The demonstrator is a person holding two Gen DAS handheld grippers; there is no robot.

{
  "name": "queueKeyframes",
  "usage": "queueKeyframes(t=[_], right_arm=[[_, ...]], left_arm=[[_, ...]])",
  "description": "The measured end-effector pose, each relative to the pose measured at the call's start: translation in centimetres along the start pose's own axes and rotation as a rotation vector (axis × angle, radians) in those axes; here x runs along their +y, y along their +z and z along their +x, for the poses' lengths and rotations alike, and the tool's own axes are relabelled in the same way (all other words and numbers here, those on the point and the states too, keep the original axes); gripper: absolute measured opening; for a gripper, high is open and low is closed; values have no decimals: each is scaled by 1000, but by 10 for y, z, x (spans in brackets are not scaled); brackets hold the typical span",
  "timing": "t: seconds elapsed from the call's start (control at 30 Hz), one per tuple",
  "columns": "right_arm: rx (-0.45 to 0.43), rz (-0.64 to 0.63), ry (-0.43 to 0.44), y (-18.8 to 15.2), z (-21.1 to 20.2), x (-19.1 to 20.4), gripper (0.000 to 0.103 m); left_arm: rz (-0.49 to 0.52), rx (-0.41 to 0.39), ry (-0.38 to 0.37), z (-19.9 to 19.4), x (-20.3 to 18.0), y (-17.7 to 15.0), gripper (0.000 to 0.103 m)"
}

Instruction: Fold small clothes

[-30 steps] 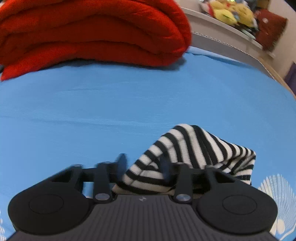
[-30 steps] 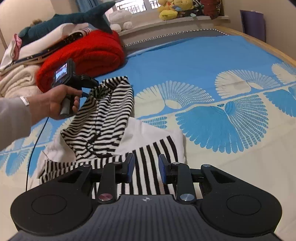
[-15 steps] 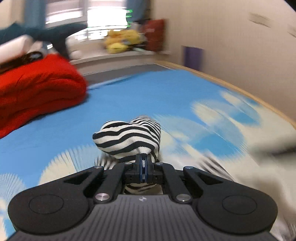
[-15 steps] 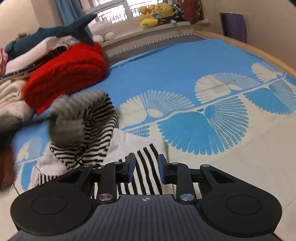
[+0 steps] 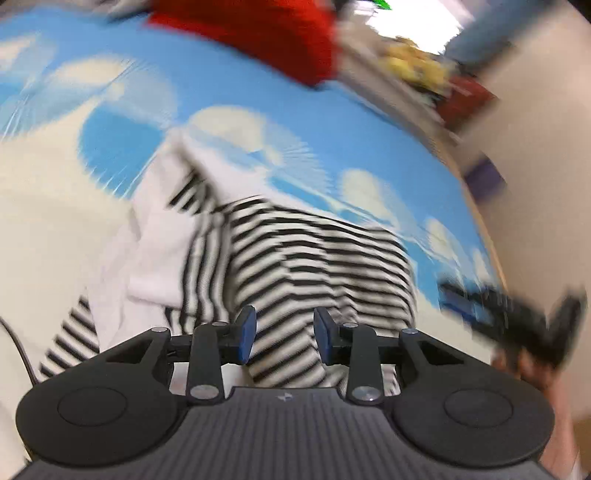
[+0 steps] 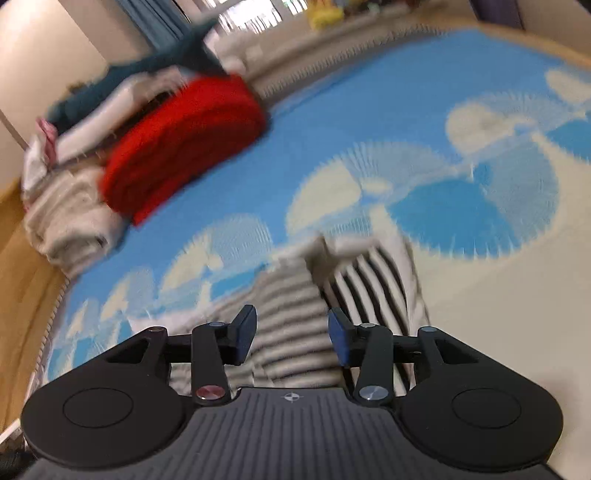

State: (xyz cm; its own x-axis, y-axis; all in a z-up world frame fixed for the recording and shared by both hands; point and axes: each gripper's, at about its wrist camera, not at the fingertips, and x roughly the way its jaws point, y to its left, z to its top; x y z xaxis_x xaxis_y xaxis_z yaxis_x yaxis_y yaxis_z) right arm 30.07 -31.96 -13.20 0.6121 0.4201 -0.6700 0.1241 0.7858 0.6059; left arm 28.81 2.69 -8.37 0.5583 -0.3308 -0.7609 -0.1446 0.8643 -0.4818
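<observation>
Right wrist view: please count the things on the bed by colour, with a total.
Black-and-white striped: 1, the top
Red: 1, the blanket
Cream: 1, the blanket
Teal: 1, the toy shark
Total: 4

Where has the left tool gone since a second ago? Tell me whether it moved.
Yes. The left tool swung away from the red blanket, now far at the top, to above the striped garment; its jaws have just been opening, releasing the cloth.
</observation>
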Motion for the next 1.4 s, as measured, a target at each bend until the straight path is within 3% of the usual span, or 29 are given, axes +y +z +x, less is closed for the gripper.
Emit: queueKeyframes(t=[0.07, 0.17, 0.23, 0.37, 0.4, 0.43, 0.47, 0.5, 0.57, 0.63, 0.7, 0.77, 0.8, 0.83, 0.9, 0.93, 0.97, 1.03, 1.1, 1.13, 1.2, 1.23, 1.27, 1.3, 1.33, 1.4], right_arm=[[50, 12, -57, -8, 13, -2, 45], [79, 47, -122, -18, 25, -8, 44], [95, 55, -139, -20, 31, -10, 35], [119, 61, -139, -21, 40, -7, 17], [129, 62, -137, -22, 41, -7, 8], [138, 67, -134, -23, 42, -8, 1], [146, 74, -123, -25, 43, -9, 1], [153, 81, -106, -24, 45, -10, 0], [126, 109, -50, -22, 38, -11, 0], [-21, 176, 34, -12, 13, -13, 0], [-178, 208, 123, -2, -17, -14, 0], [-310, 230, 196, 4, -44, -16, 0], [-322, 235, 195, 6, -49, -17, 0], [-295, 232, 162, 6, -48, -18, 0], [-160, 237, 84, -2, -28, -22, 4], [-74, 262, 43, -8, -14, -25, 6], [10, 289, 10, -16, 1, -27, 10], [114, 315, -15, -29, 24, -27, 37], [161, 313, -32, -38, 36, -19, 49], [176, 308, -33, -41, 41, -14, 50], [184, 286, -27, -44, 44, -5, 50], [192, 263, -30, -44, 48, -1, 44], [206, 230, -41, -46, 52, 4, 31], [211, 207, -46, -47, 53, 6, 1], [200, 203, -31, -49, 54, 8, 1], [109, 239, 36, -41, 40, 5, 1]], left_arm=[[-70, 24, 26, 17, 4, 7, 52], [-173, 88, 17, 32, 20, 13, 54], [-211, 137, 3, 41, 13, 8, 60], [-184, 241, 81, 59, 6, -5, 61], [-183, 254, 83, 63, 7, -8, 59], [-180, 261, 82, 65, 7, -10, 45], [-171, 259, 76, 66, 9, -11, 28], [-154, 250, 75, 67, 9, -10, 3], [-129, 177, 94, 55, 10, -2, 1], [-89, 38, 60, 29, 7, 10, 1], [-90, -89, -39, 3, 9, 20, 1], [-96, -152, -80, -13, 16, 23, 1], [-106, -138, -74, -12, 21, 22, 2], [-121, -84, -49, -6, 28, 19, 2], [-133, 145, 55, 24, 45, 8, 5], [-141, 222, 105, 35, 51, 4, 6], [-166, 232, 134, 37, 57, -1, 8], [-180, 198, 117, 32, 57, 0, 29], [-175, 140, 79, 24, 51, 5, 45], [-172, 122, 73, 22, 49, 6, 49], [-168, 113, 93, 23, 45, 6, 49], [-173, 114, 111, 26, 45, 4, 46], [-180, 124, 119, 30, 45, 3, 41], [-184, 144, 104, 33, 45, 4, 16], [-188, 153, 85, 40, 45, 10, 3], [-189, 43, 36, 28, 44, 19, 3]])
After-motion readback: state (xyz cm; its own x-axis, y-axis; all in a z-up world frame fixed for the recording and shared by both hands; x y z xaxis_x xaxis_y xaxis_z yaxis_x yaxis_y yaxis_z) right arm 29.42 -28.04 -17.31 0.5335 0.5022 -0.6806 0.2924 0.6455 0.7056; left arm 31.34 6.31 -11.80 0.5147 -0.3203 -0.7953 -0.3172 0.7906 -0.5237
